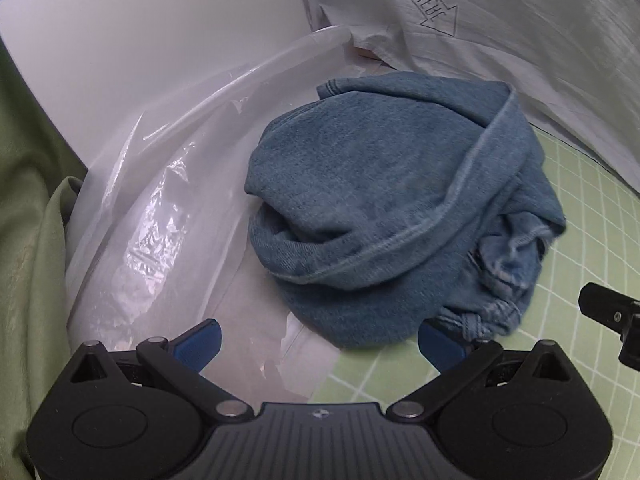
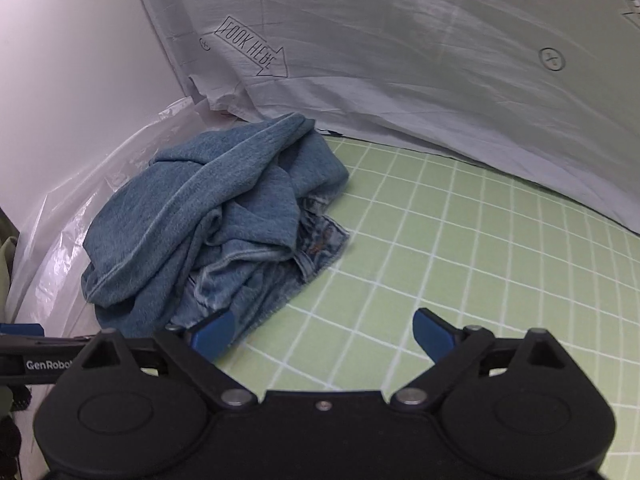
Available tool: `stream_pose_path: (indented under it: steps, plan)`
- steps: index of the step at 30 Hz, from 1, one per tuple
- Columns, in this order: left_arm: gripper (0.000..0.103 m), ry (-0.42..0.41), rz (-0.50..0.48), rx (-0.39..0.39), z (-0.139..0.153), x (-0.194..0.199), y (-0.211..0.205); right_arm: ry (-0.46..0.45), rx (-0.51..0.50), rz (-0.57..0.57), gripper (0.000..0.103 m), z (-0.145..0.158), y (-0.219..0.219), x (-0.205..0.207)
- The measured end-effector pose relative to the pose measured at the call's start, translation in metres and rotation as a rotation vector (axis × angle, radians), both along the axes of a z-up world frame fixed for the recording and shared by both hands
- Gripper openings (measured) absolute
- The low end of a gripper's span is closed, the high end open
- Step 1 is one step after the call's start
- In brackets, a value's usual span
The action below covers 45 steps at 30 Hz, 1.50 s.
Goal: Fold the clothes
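Note:
A crumpled pair of blue jeans (image 1: 384, 200) lies in a heap, partly on clear plastic and partly on the green grid mat (image 1: 592, 240). My left gripper (image 1: 320, 340) hovers over the heap's near edge, jaws wide apart, blue pads bare. In the right wrist view the same jeans (image 2: 208, 224) sit at the left. My right gripper (image 2: 324, 332) stands open above the mat (image 2: 460, 260), just right of the heap. Its left pad is close to the denim's near hem. Nothing is gripped by either one.
A clear plastic bag (image 1: 160, 216) spreads left of the jeans. A pale sheet printed "LOOK HERE" (image 2: 360, 60) hangs behind the mat. Green cloth (image 1: 28, 220) shows at the far left. Part of the other gripper (image 1: 612, 316) enters at the right edge.

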<state>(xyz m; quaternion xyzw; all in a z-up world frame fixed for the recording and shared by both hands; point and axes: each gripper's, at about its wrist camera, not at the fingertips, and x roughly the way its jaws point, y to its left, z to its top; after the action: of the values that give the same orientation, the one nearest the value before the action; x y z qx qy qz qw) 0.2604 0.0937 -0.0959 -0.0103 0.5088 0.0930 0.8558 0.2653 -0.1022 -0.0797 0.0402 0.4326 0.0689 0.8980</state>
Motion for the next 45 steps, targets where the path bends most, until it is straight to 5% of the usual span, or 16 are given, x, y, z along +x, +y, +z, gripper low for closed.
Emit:
stream_pose_path:
  steps: [5, 10, 12, 15, 17, 22, 28, 39, 43, 45]
  plan:
    - [0.094, 0.029, 0.028, -0.032, -0.016, 0.028, 0.014, 0.051, 0.065, 0.019, 0.087, -0.018, 0.027, 0.034]
    - [0.064, 0.037, 0.038, -0.11, -0.022, 0.034, 0.018, 0.091, 0.108, 0.045, 0.071, -0.033, 0.038, 0.042]
    - [0.056, 0.031, 0.035, -0.116, -0.021, 0.031, 0.015, 0.103, 0.152, 0.066, 0.043, -0.036, 0.038, 0.043]
    - [0.042, 0.016, 0.032, -0.09, -0.015, 0.023, 0.008, 0.073, 0.108, 0.111, 0.019, -0.03, 0.036, 0.037]
    - [0.036, 0.009, 0.028, -0.099, -0.009, 0.017, 0.005, 0.056, 0.095, 0.098, 0.015, -0.026, 0.024, 0.028]
    - [0.027, -0.002, -0.02, -0.116, 0.013, -0.012, -0.016, 0.009, 0.032, 0.066, 0.013, -0.014, -0.01, -0.003]
    - [0.018, -0.016, -0.17, -0.161, 0.044, -0.088, -0.083, -0.007, -0.051, -0.077, 0.013, 0.01, -0.102, -0.092]
    - [0.017, 0.025, -0.409, -0.332, 0.057, -0.202, -0.222, 0.032, -0.061, -0.552, 0.013, 0.043, -0.3, -0.277]
    - [0.03, 0.007, -0.44, -0.284, 0.072, -0.216, -0.256, 0.033, -0.021, -0.573, 0.016, 0.051, -0.345, -0.308]
    - [0.049, -0.009, -0.437, -0.238, 0.08, -0.218, -0.264, 0.015, -0.045, -0.573, 0.036, 0.06, -0.357, -0.321]
